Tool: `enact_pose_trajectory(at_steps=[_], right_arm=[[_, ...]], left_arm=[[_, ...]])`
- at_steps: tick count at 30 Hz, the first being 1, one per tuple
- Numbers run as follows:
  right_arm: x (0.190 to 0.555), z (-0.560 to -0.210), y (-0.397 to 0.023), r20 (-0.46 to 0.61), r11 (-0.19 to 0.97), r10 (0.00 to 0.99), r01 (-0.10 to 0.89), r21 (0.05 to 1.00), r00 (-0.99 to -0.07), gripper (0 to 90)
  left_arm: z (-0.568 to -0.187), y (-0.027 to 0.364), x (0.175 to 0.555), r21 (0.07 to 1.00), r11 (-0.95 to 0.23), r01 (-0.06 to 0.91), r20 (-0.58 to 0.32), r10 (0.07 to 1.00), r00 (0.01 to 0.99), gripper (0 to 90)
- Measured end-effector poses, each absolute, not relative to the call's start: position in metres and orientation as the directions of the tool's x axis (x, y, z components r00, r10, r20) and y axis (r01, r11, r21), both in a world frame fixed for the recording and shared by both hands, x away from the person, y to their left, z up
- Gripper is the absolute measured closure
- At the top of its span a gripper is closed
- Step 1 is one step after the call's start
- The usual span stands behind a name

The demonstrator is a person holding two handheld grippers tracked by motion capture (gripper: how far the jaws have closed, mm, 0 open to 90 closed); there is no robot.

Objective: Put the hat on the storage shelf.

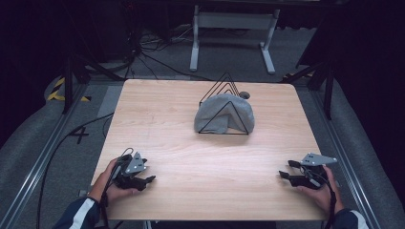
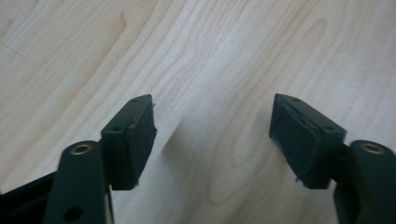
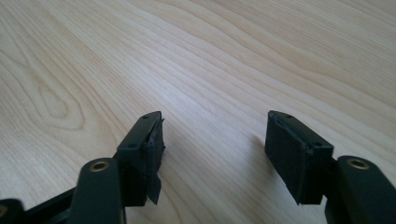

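A grey cloth (image 1: 217, 114) is draped over a black wire rack (image 1: 224, 107) made of triangular loops, at the back middle of the wooden table (image 1: 157, 119). My left gripper (image 1: 145, 180) rests near the front left edge, held by a hand; in the left gripper view it (image 2: 212, 123) is open, with bare wood between the jaws. My right gripper (image 1: 283, 175) sits near the front right edge; in the right gripper view it (image 3: 215, 135) is open too, holding nothing. Both are well short of the cloth.
A small dark round object (image 1: 244, 95) lies just behind the rack. A white metal frame (image 1: 234, 36) and cables (image 1: 148, 47) stand on the floor beyond the table. Black stands (image 1: 69, 81) flank the table's back corners.
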State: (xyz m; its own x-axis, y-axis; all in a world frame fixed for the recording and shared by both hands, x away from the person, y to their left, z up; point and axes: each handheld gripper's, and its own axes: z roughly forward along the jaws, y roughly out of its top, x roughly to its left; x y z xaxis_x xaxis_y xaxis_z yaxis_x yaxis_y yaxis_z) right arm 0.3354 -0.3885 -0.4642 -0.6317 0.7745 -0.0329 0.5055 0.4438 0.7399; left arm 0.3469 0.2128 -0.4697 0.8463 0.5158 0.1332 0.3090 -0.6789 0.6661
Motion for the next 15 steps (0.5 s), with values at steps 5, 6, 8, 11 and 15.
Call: enact_pose_trajectory(at_steps=[5,6,8,11,15], right_arm=[[0.3306,-0.4666,-0.3965,-0.026,0.408,0.804,0.520,0.750,-0.594,29.5],[0.3305,-0.4667,-0.3961,-0.031,0.414,0.802,0.517,0.749,-0.596,28.3],[0.3307,-0.4668,-0.3958,-0.033,0.415,0.802,0.518,0.748,-0.596,26.9],[0.3310,-0.4672,-0.3958,-0.030,0.403,0.815,0.528,0.747,-0.579,24.7],[0.3302,-0.4669,-0.3961,-0.026,0.386,0.830,0.541,0.747,-0.557,24.7]], left_arm=[[-0.4803,0.2244,0.3470,0.720,-0.589,0.367,0.007,0.535,0.845,23.4],[-0.4817,0.2250,0.3476,0.727,-0.576,0.374,-0.005,0.540,0.842,22.0],[-0.4816,0.2250,0.3478,0.720,-0.577,0.386,-0.008,0.550,0.835,18.7],[-0.4816,0.2250,0.3476,0.720,-0.575,0.389,-0.009,0.552,0.834,18.6],[-0.4817,0.2250,0.3477,0.719,-0.573,0.394,-0.012,0.557,0.831,18.0]])
